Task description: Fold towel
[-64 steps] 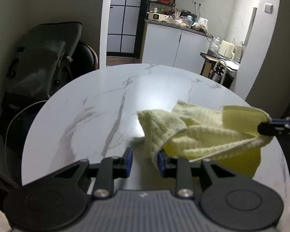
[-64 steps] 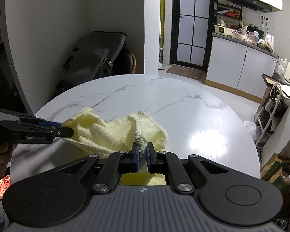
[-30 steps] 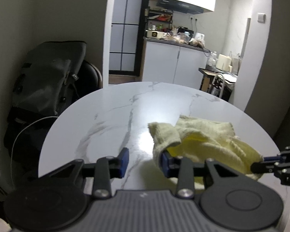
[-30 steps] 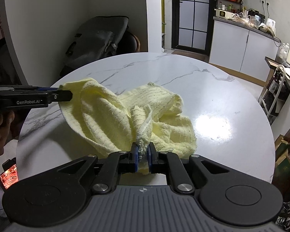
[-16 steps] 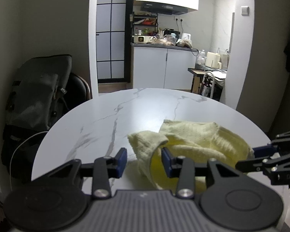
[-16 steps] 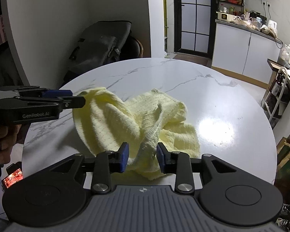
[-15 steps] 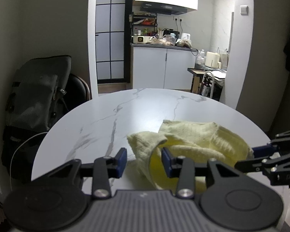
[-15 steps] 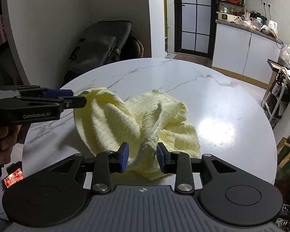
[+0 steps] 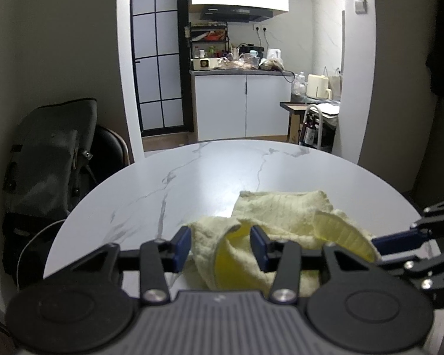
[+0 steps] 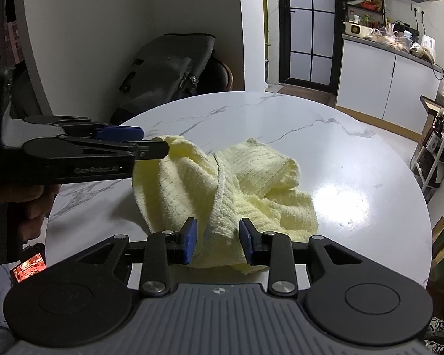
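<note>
A pale yellow towel [image 10: 228, 177] lies crumpled on the round white marble table [image 10: 325, 136], near its front edge. It also shows in the left wrist view [image 9: 284, 216]. My left gripper [image 9: 220, 245] is open, its jaws on either side of a raised fold of the towel. It appears from the side in the right wrist view [image 10: 139, 143], its tips touching the towel's left corner. My right gripper [image 10: 217, 241] is open, with a ridge of the towel between its jaws. Its tips show at the right in the left wrist view [image 9: 399, 241].
A dark bag [image 9: 53, 153] hangs on a chair behind the table's left side. A kitchen counter with white cabinets [image 9: 242, 109] stands beyond a doorway. A small cart [image 10: 438, 148] stands off the table's right edge.
The right gripper, shut on the towel a second ago, has let go and now stands open. The towel has dropped lower onto the table. The left gripper has stayed open by its fold.
</note>
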Demonstrator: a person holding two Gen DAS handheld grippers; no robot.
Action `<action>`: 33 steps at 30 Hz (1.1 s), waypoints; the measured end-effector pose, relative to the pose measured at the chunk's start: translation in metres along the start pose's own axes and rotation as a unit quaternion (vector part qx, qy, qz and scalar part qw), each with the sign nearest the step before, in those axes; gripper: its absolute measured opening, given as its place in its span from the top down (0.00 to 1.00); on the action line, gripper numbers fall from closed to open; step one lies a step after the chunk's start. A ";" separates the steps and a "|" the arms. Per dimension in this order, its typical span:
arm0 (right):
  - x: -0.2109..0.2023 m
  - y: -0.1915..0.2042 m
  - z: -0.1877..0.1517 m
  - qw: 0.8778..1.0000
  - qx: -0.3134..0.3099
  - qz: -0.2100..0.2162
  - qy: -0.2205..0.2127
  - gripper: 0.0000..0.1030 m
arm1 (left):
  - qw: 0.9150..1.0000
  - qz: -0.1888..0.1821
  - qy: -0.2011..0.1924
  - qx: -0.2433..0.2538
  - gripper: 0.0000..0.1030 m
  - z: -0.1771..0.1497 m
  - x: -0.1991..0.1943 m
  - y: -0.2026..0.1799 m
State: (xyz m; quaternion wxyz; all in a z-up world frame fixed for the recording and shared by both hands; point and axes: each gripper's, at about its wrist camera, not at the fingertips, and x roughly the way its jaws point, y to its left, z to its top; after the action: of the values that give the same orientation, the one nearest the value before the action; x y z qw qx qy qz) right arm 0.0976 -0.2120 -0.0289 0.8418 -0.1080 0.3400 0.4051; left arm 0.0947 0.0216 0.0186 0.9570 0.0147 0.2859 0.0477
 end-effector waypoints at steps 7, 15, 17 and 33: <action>0.000 -0.002 0.006 1.000 -0.001 -0.002 -0.002 0.66 | 1.000 0.003 0.015 0.007 0.81 0.003 0.010 0.001; 0.007 0.000 0.016 1.000 -0.009 -0.006 -0.004 0.66 | 1.000 0.000 0.015 -0.001 0.90 -0.001 0.006 0.008; 0.010 0.002 0.024 1.000 -0.014 -0.007 -0.007 0.66 | 1.000 -0.003 0.014 -0.008 0.90 -0.002 0.005 0.010; 0.045 0.007 0.051 0.999 -0.037 -0.031 0.010 0.66 | 1.000 -0.016 0.016 -0.021 0.90 -0.007 0.001 0.011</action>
State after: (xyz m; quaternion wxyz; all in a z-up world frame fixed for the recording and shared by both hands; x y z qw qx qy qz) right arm 0.1368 -0.1564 -0.0202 0.8460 -0.1538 0.3294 0.3899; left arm 0.0906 0.0330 0.0130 0.9529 -0.0103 0.3006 0.0389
